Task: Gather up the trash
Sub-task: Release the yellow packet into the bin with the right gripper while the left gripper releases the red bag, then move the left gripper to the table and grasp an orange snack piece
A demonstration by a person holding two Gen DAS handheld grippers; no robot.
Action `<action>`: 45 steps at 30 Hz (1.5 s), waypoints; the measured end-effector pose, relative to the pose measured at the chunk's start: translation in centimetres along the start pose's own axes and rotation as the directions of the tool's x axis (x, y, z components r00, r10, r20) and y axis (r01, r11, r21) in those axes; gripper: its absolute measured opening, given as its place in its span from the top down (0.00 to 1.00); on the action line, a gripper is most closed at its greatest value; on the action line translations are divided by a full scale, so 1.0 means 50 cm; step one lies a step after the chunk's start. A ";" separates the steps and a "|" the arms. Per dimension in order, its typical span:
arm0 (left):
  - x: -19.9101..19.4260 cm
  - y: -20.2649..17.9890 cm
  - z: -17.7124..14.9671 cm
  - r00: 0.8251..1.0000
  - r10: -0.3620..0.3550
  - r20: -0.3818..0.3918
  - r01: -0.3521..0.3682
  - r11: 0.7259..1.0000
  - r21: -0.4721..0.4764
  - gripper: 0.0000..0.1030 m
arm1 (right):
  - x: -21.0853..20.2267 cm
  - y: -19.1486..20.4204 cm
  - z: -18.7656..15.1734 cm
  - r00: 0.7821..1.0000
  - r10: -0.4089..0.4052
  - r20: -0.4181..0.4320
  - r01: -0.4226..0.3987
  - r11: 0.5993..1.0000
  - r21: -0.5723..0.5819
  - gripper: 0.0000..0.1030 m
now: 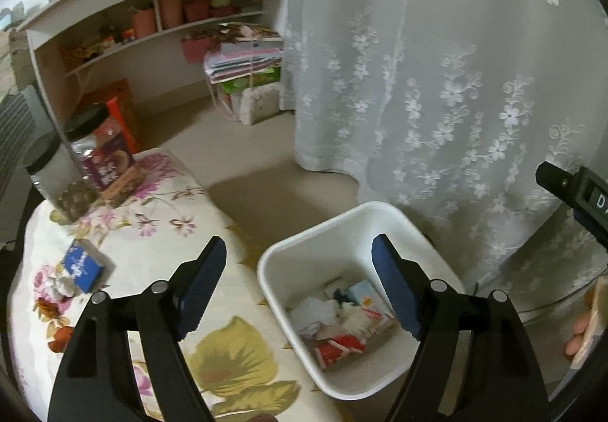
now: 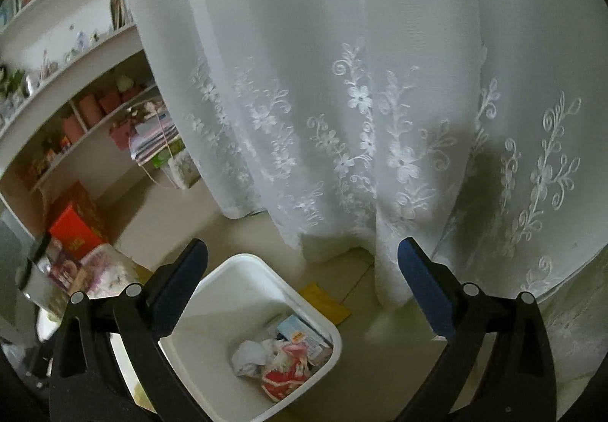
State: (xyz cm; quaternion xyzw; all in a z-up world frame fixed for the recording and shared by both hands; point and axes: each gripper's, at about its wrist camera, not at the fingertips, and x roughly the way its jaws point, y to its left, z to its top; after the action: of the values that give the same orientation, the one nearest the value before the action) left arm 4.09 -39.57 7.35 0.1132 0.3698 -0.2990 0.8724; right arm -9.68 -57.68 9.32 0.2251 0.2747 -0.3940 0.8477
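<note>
A white square trash bin stands on the floor beside the table, holding crumpled paper and red-and-white wrappers. It also shows in the right wrist view, with the trash inside. My left gripper is open and empty, above the bin and the table edge. My right gripper is open and empty, above the bin. A blue small box and a crumpled white scrap lie on the floral tablecloth at the left.
Two black-lidded jars stand at the table's far left. A white embroidered curtain hangs behind the bin. Shelves with boxes line the back wall. A yellow envelope lies on the floor. The right gripper's tip shows at the right edge.
</note>
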 end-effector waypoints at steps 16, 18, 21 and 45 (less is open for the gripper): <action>-0.063 0.193 -0.038 0.972 0.228 0.058 -0.226 0.973 -0.049 0.17 | -0.036 0.230 -0.105 0.997 0.013 0.079 0.010 0.959 -0.285 0.07; -0.071 0.223 -0.048 0.963 0.263 0.061 -0.261 0.964 -0.048 0.16 | -0.041 0.259 -0.121 0.996 0.026 0.080 0.000 0.950 -0.313 0.07; -0.079 0.262 -0.059 0.953 0.298 0.051 -0.295 0.954 -0.055 0.16 | -0.044 0.299 -0.144 0.996 0.044 0.076 -0.016 0.939 -0.344 0.07; 0.041 0.594 -0.274 0.836 0.380 -0.396 -0.435 0.898 -0.057 0.16 | -0.015 0.569 -0.300 0.975 0.172 -0.141 -0.220 0.834 -0.506 0.07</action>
State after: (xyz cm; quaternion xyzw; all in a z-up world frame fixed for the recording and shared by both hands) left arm 15.29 -11.10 -4.40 0.1812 0.5175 -0.0510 0.8347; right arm 8.11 -31.57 3.28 0.0326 0.3841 -0.2059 0.8995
